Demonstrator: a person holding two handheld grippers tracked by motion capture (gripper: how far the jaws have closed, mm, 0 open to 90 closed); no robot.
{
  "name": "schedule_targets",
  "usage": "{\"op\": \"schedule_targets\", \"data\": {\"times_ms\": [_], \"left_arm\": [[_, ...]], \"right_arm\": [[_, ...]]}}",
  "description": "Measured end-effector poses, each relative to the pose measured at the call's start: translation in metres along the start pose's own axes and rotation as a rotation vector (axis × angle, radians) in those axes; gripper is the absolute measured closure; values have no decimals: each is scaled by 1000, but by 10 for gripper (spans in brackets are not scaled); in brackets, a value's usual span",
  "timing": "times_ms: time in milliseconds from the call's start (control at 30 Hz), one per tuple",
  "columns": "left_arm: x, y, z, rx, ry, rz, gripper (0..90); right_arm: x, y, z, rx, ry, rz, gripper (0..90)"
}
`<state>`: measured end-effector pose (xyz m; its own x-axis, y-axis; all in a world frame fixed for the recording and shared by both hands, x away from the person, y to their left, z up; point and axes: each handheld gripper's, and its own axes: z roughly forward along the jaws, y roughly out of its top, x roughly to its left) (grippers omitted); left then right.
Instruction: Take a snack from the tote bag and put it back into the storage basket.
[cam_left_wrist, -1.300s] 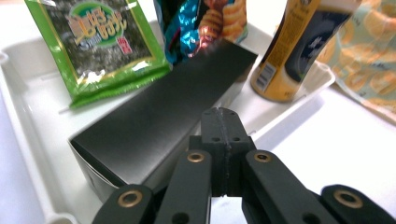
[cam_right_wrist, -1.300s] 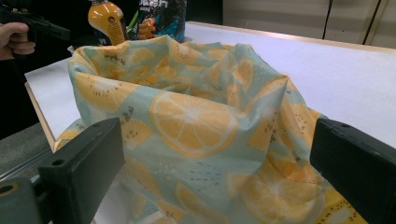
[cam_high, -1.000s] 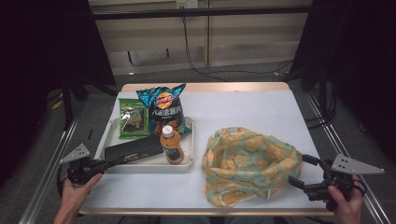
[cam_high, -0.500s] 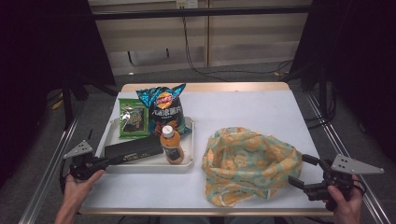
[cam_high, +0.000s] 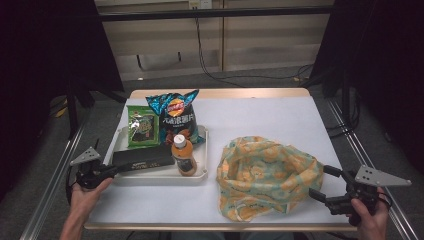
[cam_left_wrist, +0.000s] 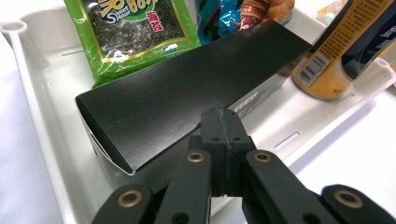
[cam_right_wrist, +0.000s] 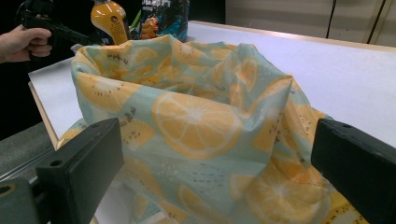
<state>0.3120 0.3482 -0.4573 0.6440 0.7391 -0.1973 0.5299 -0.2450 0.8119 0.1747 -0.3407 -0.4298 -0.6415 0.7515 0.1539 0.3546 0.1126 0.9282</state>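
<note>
Black carton (cam_left_wrist: 187, 88) lies in the white tray (cam_left_wrist: 44, 121), faint "TREO"-like print on its side; left gripper (cam_left_wrist: 219, 135) jaws pressed together just at its near edge. Right gripper (cam_right_wrist: 215, 158) jaws wide, facing the lemon-print cloth bag (cam_right_wrist: 201, 121) on the table (cam_high: 260, 120). Green seaweed pack (cam_left_wrist: 130, 32) reads "Sweet".

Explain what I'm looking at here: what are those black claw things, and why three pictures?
A person sits at a white table holding a two-jaw hand tool in each hand. One camera looks down from above; two more ride on the tools. The left gripper has its jaws shut, their tips against a black box in a white tray, beside a seaweed packet, a chip bag and a juice bottle. The right gripper is open, facing a lemon-print fabric bag. I cannot tell whether the box is actually pinched.
</note>
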Motion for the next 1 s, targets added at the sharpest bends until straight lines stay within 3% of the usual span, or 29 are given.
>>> {"op": "schedule_targets", "data": {"times_ms": [500,667,800,1000], "left_arm": [[6,4,6,6,22,-17,897],[6,4,7,15,20,-12,839],[2,2,4,-2,18,-6,712],[-10,4,-8,-57,41,3,413]], "right_arm": [[-1,0,-1,-5,-7,0,19],[-1,0,-2,-8,-5,-3,19],[-1,0,-2,-7,-5,-5,19],[0,0,-2,-4,-5,0,19]]}}
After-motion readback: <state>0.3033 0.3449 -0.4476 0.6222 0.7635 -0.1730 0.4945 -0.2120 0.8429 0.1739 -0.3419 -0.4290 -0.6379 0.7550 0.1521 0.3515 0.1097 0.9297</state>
